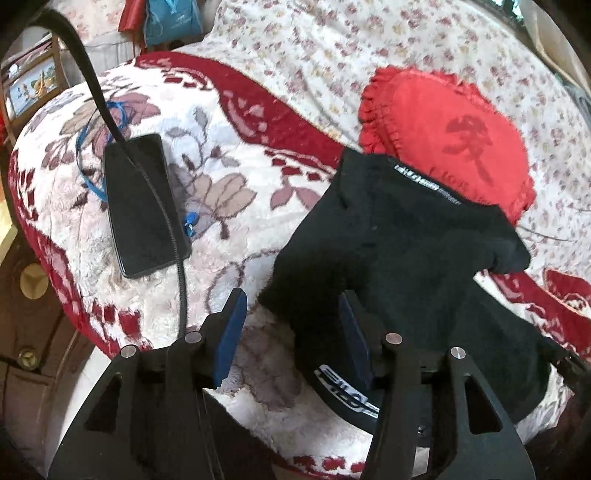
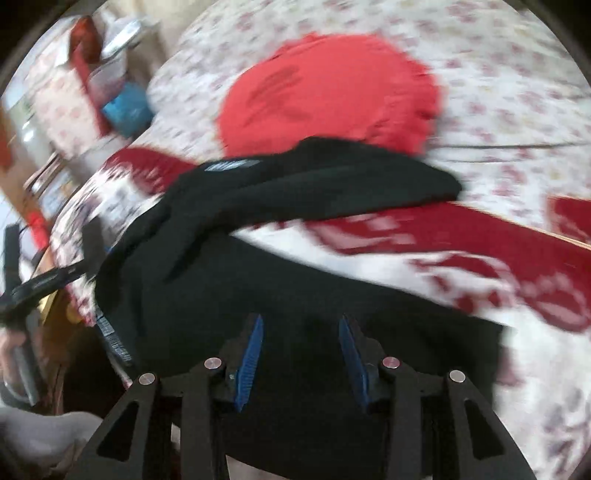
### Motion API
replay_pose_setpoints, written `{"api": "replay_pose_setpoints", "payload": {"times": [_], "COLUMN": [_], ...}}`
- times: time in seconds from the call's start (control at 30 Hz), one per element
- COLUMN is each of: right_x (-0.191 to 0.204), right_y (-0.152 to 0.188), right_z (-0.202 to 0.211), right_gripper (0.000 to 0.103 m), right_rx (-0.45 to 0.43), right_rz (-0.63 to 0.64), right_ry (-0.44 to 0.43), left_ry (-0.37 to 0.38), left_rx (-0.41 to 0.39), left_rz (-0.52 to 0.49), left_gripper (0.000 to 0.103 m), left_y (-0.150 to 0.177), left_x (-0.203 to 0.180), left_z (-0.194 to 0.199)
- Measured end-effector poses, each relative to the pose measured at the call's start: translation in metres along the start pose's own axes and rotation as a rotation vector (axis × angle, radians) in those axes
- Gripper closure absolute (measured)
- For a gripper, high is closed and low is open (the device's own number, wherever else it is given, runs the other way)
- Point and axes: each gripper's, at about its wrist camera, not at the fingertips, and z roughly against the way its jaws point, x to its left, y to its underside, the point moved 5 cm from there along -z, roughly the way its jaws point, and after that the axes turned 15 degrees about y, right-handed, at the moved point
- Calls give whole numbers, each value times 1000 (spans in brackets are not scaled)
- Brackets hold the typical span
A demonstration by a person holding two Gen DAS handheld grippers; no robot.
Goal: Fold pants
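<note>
Left wrist view, nearest item: left gripper point(image 1: 293, 334), black frame with blue-padded fingers, jaws set wide with nothing between them. Its right finger lies against the near edge of the black pants; its left finger point(image 1: 231, 336) stands over bare blanket.

Black fabric pants point(image 1: 399, 258), with a white-lettered waistband, lie bunched on the bed from 6 o'clock up toward 1 o'clock. One lettered stretch of band point(image 1: 347, 393) shows at 6 o'clock under the gripper, another at the far edge beside the cushion.

White plush blanket point(image 1: 207, 236), patterned with dark red borders and mauve flowers, lies under the pants.

Black rectangular phone point(image 1: 146, 206), screen up, lies on the blanket at 9 o'clock, well apart from the pants. A black cable point(image 1: 159, 206) runs across it; a thin blue cord point(image 1: 88, 173) loops just beside it.

Red round frilled cushion point(image 1: 447, 144), marked with a darker red character, sits at 1 o'clock; the pants' far edge overlaps it.

Cream bedsheet with a small floral print point(image 1: 332, 62) fills the far part, 12 to 2 o'clock. A blue bag point(image 1: 171, 22) sits at 11 o'clock beyond it.

Right wrist view, blurred: right gripper point(image 2: 301, 356), same build, jaws parted with nothing clamped, hovering over the pants point(image 2: 236, 295), which spread from 6 o'clock toward 12. Whether its fingers touch the cloth cannot be told. The blanket point(image 2: 480, 266) lies at 3 o'clock, the cushion point(image 2: 328, 96) at 12.
</note>
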Motion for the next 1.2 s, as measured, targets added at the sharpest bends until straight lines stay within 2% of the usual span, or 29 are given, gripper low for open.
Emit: {"api": "replay_pose_setpoints", "payload": {"times": [0.1,0.17,0.27,0.3,0.37,0.47,0.57,0.63,0.73,0.87,0.9,0.93,0.97,1.03,1.07,1.13,1.2], "right_x": [56,98,160,181,202,217,228,245,271,298,302,301,297,277,267,260,269], "right_y": [-5,-8,-12,-12,-17,-34,-35,-29,-21,-12,-9,-9,-12,-30,-40,-43,-31], "right_z": [-2,0,4,4,0,-20,-31,-28,-27,-52,-64,-73,-77,-70,-66,-65,-78], "right_gripper": [61,50,50,50,50,50,50,50,49,44,49,66,80,83,84,83,78], "right_rx": [-21,-43,-86,-89,-113,-96,-27,-37,-85,-82,-72,-45,-23,60,65,74,134], "right_rz": [104,195,316,360,409,404,370,402,471,536,561,563,538,354,287,243,262], "right_ry": [-137,-205,-303,-329,-291,-269,-347,-366,-338,-268,-224,-207,-229,-430,-493,-545,-542], "left_ry": [10,-1,-29,-28,-21,-1,-18,-26,-51,-58,-57,-55,-54,-47,-40,-34,-14], "left_rx": [-7,-20,-21,-21,-26,-27,-17,-14,-27,-41,-43,-45,-47,-52,-61,-73,-77], "left_rz": [52,73,82,84,76,58,66,92,137,153,155,154,152,147,145,141,135], "left_gripper": [52,52,52,52,52,52,52,52,52,52,52,52,52,52,52,52,51], "left_y": [-3,-8,-16,-19,-22,-22,-23,-24,-29,-30,-31,-31,-32,-35,-36,-39,-41], "left_x": [13,22,34,36,36,32,37,47,67,77,78,78,79,78,77,73,67], "left_z": [2,7,11,12,12,11,5,4,7,12,14,16,17,22,24,26,24]}}
